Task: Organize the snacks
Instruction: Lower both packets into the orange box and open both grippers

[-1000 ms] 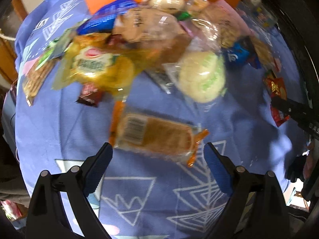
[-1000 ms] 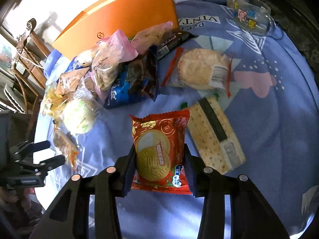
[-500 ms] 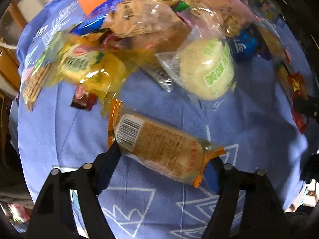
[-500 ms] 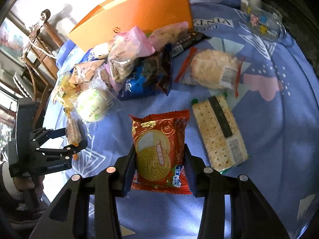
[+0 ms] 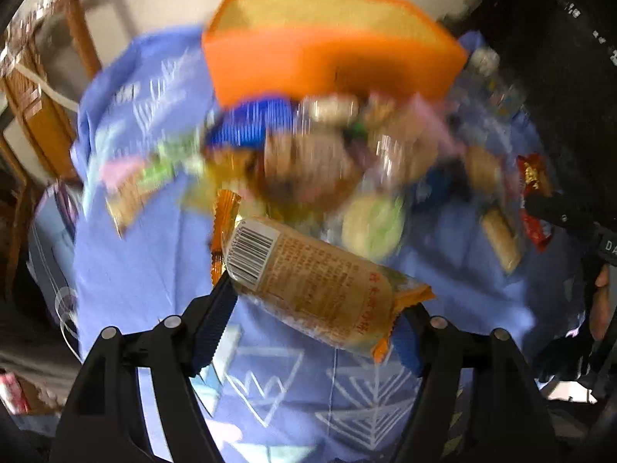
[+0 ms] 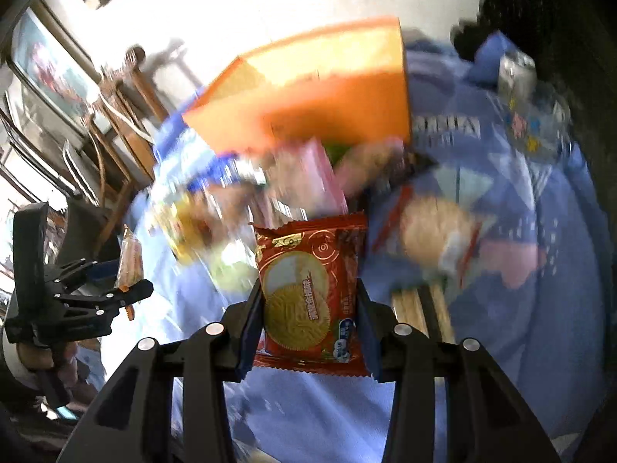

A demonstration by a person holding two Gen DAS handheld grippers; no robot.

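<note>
Two grippers each hold one snack above the blue cloth.

From the left wrist view, the left gripper has its fingers fairly wide, and the blue pads press on both ends of a long bread pack. The pack lies across the jaws, tilted, with its barcode end at the left pad and its orange crimped end at the right pad. It hangs clear of the cloth. Behind it the snack pile is blurred, and the orange box stands beyond the pile.

From the right wrist view, the right gripper has its fingers at a middle width, closed on the sides of a red biscuit pack. The pack stands upright between the pads, lifted off the cloth. The box is behind the blurred pile. At the left edge the left gripper shows with its pack between its fingers.
</note>
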